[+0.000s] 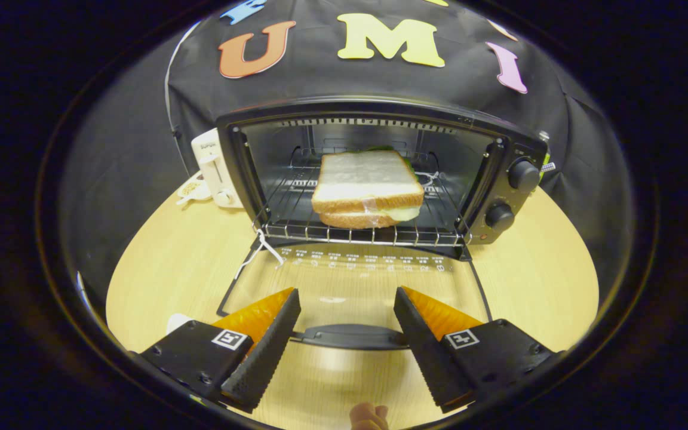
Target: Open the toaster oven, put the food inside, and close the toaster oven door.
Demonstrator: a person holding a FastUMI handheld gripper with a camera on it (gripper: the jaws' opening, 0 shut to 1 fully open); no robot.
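While the gripper (347,304) hangs spread and empty | door handle (350,335) lies between its fingers (touching neither) | sandwich (366,188) rests well beyond, on the rack (356,233) inside the toaster oven (380,173), door (356,280) down.

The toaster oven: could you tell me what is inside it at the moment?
A sandwich lies on the wire rack inside the toaster oven; the rack beneath it is covered. The gripper is open above the lowered door's handle.
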